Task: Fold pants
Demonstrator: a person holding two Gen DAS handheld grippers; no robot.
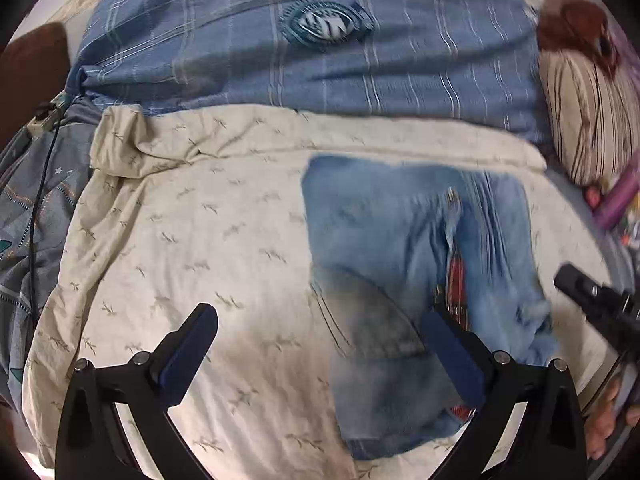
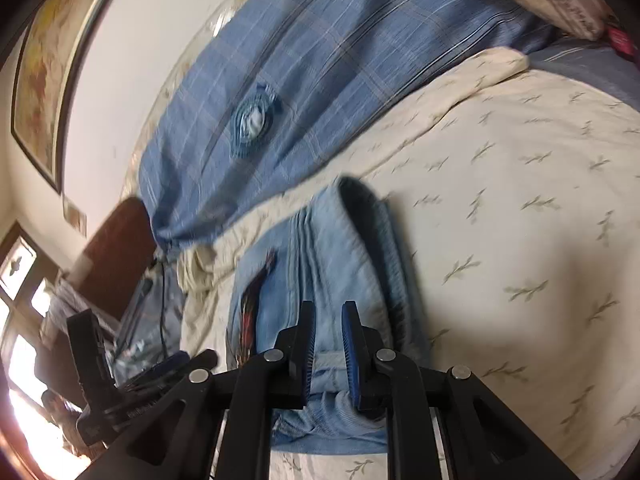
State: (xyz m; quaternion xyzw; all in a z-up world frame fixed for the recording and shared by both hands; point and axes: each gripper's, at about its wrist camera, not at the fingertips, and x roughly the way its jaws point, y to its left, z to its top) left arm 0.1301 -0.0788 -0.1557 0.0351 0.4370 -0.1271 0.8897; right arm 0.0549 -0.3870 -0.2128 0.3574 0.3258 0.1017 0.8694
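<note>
- While the left gripper (image 1: 320, 354) hangs low over the bed with its fingers spread wide and nothing between them, the light blue jeans (image 1: 420, 256) lie in a folded bundle on the cream leaf-print sheet (image 1: 192, 240), just right of the middle.
- One blue pad of that gripper sits over the near edge of the denim; whether it touches is hard to say.
- Right gripper (image 2: 326, 350) is tipped sideways, so its whole view looks rolled over. Its fingers stand close together with a fold of the jeans (image 2: 340, 256) pinched between the blue pads.
- Left wrist view picks up stuff the other doesn't: a striped pillow (image 1: 588, 120) at the far right, and the right tool's black body (image 1: 600, 304) with the person's fingers (image 1: 608, 412) at the near right edge.
- Right wrist view alone shows a framed picture (image 2: 52, 68) on the wall and a bright window (image 2: 20, 320) at the left.
- Both show the blue plaid duvet (image 1: 320, 40) across the far side of the bed.
</note>
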